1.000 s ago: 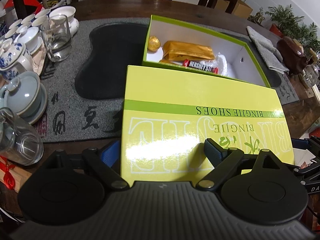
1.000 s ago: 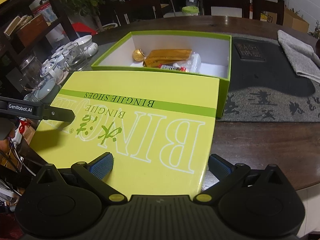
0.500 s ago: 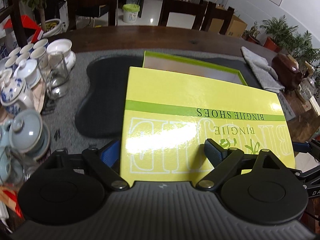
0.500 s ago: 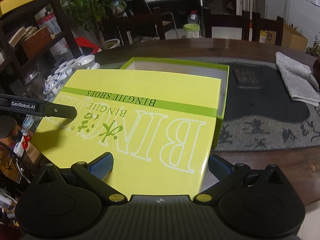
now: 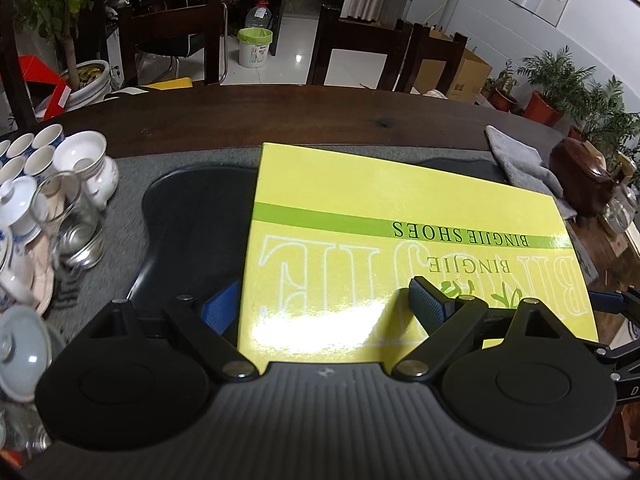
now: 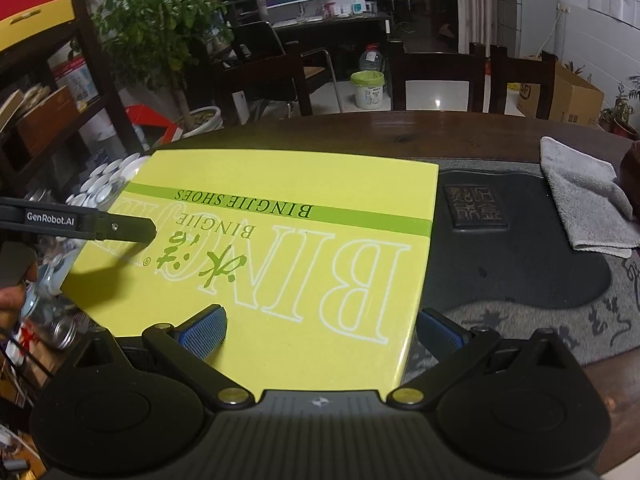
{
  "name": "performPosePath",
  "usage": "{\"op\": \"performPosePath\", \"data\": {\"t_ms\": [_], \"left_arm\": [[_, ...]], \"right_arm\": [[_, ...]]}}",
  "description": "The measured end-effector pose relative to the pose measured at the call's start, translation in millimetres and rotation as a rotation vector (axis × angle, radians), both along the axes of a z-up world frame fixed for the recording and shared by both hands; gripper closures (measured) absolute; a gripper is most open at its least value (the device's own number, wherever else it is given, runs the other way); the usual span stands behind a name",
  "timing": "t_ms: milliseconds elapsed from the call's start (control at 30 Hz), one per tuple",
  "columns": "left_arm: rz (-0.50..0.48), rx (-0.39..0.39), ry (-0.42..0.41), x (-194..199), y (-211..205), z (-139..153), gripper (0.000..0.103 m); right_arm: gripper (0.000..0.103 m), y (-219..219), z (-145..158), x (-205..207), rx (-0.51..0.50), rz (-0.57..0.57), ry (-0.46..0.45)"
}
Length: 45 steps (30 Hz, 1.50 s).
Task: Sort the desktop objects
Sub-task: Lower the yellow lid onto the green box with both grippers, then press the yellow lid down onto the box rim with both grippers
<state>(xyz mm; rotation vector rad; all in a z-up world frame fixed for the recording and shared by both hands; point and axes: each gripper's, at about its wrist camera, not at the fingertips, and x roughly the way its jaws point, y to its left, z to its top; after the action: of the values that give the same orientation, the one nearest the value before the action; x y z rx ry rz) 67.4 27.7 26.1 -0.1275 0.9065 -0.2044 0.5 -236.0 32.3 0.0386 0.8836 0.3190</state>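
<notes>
Left gripper (image 5: 326, 306): jaws wide, straddling the lid's left corner; one blue pad lies on the lid's top, the other sits off its left edge, lower down; whether it clamps the lid, I cannot tell
Right gripper (image 6: 320, 330): jaws wide, astride the lid's right corner; left pad on the lid's top, right pad just past its right edge, lower down; a grip is not clear either
Lid (image 5: 400, 248): yellow-green, printed BINGJIE SHOES; stretches ahead of both grippers, near edge between their fingers; it hides whatever lies under it
Mat (image 6: 532, 280): dark, ahead and right of the right gripper, beside the lid; it bears a small carved slab (image 6: 476, 210)
Cloth (image 6: 584, 200): grey, folded, far right of the right gripper, on the mat's far corner
Tea ware (image 5: 44, 200): white cups, lidded bowls and a glass jar; left of the left gripper, apart from the lid
Bench (image 5: 280, 120): dark wood, running on beyond the lid's far edge
Chairs (image 5: 360, 52): past the bench, straight ahead
</notes>
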Motion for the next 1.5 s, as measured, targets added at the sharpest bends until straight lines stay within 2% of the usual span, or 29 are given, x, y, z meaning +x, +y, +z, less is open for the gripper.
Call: {"op": "performPosePath", "data": {"t_ms": [333,567,833,1500], "left_arm": [[0.008,0.005,0.032,54,-8,-19,0.014],[0.012,0.008,0.064,74,-6,-30,0.014],[0.019,0.002,0.088,83,-2,-37,0.014],[0.004,0.018,0.108,77,-4,-45,0.014]], "right_arm": [[0.0,-12,-20,56,0.011,-0.017,0.025],[0.0,-14,-34,82,0.015,-0.012,0.064],[0.0,-10,-41,92,0.005,0.009,0.086],[0.0,-9,-42,89,0.024,0.001,0.111]]}}
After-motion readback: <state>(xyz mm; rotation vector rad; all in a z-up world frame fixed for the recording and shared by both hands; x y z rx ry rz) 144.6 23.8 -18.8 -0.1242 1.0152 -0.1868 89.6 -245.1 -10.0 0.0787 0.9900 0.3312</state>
